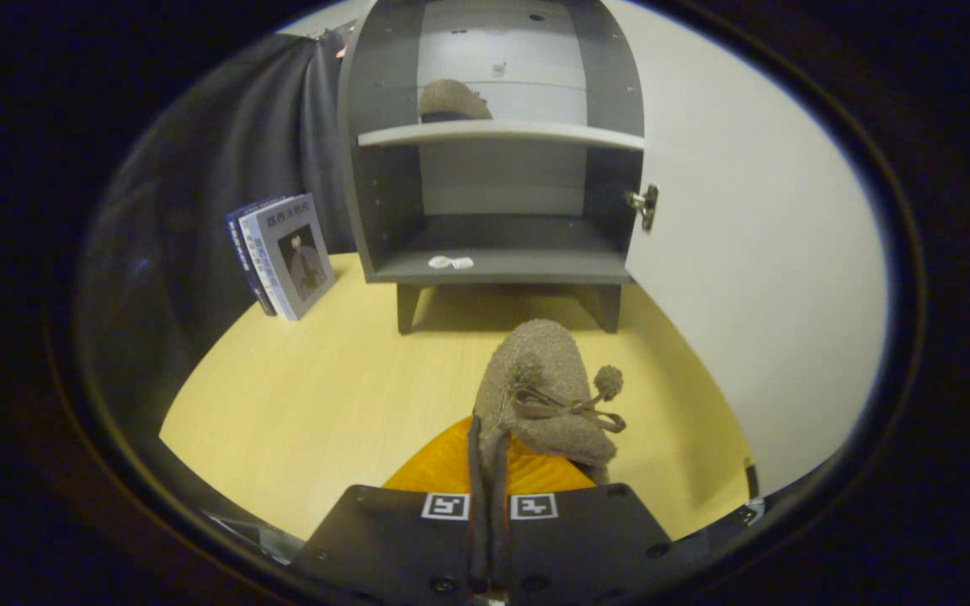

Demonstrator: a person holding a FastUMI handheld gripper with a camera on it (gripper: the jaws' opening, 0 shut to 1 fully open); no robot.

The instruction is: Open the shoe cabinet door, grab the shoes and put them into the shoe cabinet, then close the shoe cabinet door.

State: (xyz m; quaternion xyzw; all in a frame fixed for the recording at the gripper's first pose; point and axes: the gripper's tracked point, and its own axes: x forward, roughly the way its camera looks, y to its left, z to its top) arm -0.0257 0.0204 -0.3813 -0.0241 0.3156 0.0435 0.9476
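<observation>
A brown suede shoe [546,389] with a bow and pompoms and an orange lining hangs above the yellow table, pointing toward the cabinet. My gripper [489,471] is shut on its heel rim, the two fingers pressed close together on the edge. Beyond it stands the grey shoe cabinet [498,268] with its white door [754,278] swung wide open to the right. A second brown shoe [451,101] rests on the upper shelf [502,132]. The lower compartment holds a small white object [450,263] near its front edge.
Two books [281,255] lean upright against the dark curtain left of the cabinet. The open door forms a tall wall along the right side of the table [300,396]. A metal hinge [645,204] juts from the cabinet's right edge.
</observation>
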